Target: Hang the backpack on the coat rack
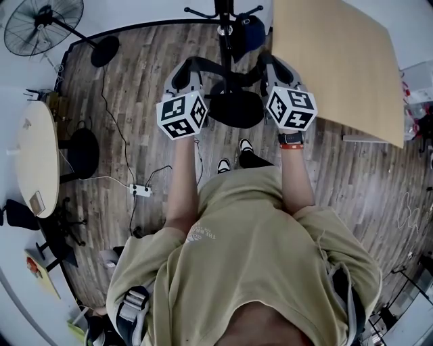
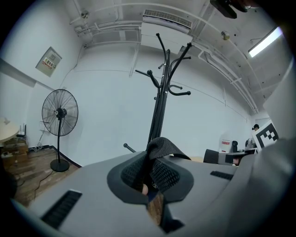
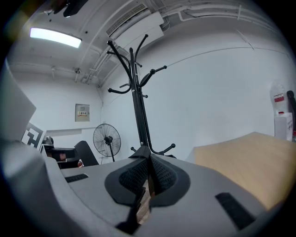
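Note:
The black backpack (image 1: 234,108) hangs between my two grippers by its top strap (image 1: 226,76). My left gripper (image 1: 184,73) is shut on a fold of black webbing strap (image 2: 164,147) that stands up between its pads, as the left gripper view (image 2: 150,175) shows. My right gripper (image 1: 276,69) is shut on the strap's other end (image 3: 141,151), pinched at its pad tips (image 3: 149,175). The black coat rack (image 1: 224,12) stands just beyond the backpack. Its pole and curved hooks rise ahead of both grippers (image 2: 160,92) (image 3: 137,92).
A light wooden tabletop (image 1: 331,61) lies close on the right. A standing fan (image 1: 40,27) and a round table (image 1: 34,155) are at the left. A power strip with cables (image 1: 141,191) lies on the wood floor. Something blue (image 1: 252,30) sits by the rack.

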{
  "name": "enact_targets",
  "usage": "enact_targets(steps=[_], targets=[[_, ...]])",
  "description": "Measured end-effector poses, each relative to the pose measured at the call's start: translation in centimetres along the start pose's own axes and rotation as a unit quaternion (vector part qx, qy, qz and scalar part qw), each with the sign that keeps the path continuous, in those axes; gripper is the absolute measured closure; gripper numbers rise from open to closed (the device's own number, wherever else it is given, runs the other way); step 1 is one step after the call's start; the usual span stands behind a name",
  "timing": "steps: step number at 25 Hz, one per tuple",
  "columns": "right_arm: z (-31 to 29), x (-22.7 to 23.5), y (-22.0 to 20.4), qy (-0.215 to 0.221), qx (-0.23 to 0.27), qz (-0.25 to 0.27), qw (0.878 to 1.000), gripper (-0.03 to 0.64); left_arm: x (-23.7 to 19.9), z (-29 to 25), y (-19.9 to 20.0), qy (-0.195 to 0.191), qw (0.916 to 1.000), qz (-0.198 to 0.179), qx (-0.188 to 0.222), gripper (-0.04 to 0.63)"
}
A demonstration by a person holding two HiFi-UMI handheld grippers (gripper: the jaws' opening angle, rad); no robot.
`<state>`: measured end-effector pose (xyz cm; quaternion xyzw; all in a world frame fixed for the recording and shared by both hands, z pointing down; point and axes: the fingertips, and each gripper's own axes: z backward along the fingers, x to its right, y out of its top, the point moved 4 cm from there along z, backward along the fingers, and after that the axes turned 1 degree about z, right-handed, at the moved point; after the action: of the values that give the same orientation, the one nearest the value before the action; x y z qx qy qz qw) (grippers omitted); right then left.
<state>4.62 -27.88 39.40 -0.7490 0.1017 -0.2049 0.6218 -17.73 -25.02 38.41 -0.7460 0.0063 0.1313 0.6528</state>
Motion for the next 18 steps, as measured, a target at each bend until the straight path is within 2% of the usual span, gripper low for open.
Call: enact_targets(steps=[6,18], targets=[[-1.2,0.9,1.1,0.012,0.007,-0.009,1.0,0.598,-0.1,-1.5,1.1,0.008,0.9995,0.03,0.007,0.568],[-5.3,1.2,2.7,0.031,0.015,0.008,0.999,0.6,-0.2,-5.5,2.3,0.009,0.9998,0.01,0.016,0.568]])
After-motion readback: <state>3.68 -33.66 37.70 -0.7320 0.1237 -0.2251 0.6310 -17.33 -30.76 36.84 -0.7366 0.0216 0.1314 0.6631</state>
